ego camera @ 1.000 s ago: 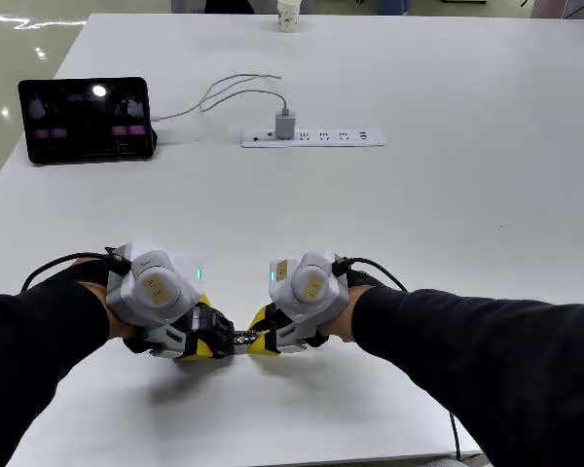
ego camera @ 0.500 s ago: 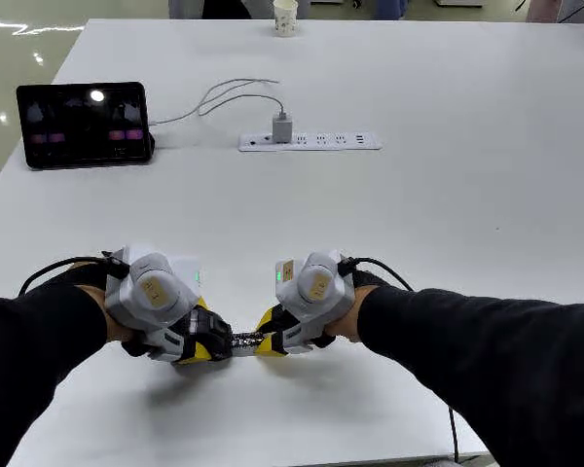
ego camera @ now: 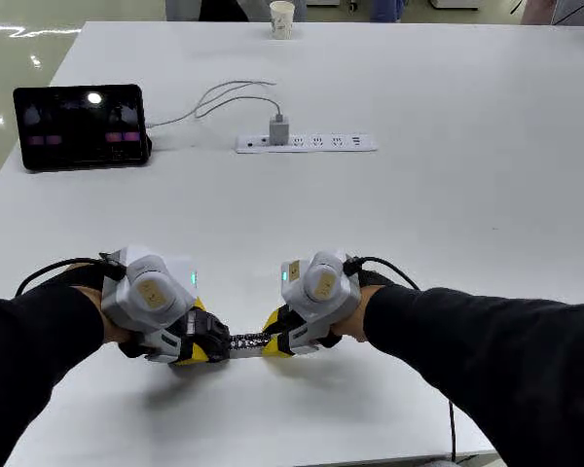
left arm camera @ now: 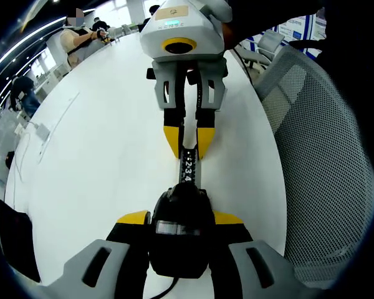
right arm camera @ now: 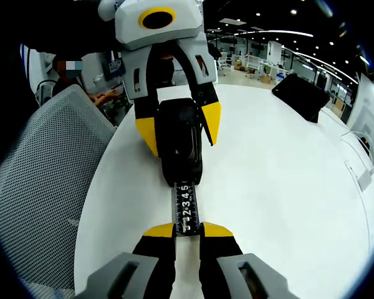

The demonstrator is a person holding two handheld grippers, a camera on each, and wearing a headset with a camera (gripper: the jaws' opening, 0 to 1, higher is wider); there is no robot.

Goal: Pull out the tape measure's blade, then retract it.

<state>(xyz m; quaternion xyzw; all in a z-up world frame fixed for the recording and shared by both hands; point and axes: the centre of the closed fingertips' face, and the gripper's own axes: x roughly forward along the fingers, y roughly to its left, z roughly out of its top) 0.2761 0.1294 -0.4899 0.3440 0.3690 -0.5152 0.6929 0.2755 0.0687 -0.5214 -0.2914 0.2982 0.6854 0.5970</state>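
Clamping the black tape measure (left arm camera: 182, 233) between its closed-in jaws, the left gripper (left arm camera: 181, 219) sits near the front edge of the white table (ego camera: 419, 224). The right gripper (right arm camera: 187, 230) faces it close by, jaws pinched tight on the tip of the blade (right arm camera: 186, 208). A short stretch of blade, printed numbers showing, spans the gap between them.

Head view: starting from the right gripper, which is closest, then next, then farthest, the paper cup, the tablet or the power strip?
Starting at the right gripper:
1. The power strip, straight ahead in the middle of the table.
2. The tablet, off to the left, propped up near the table's left edge.
3. The paper cup, at the table's far edge.
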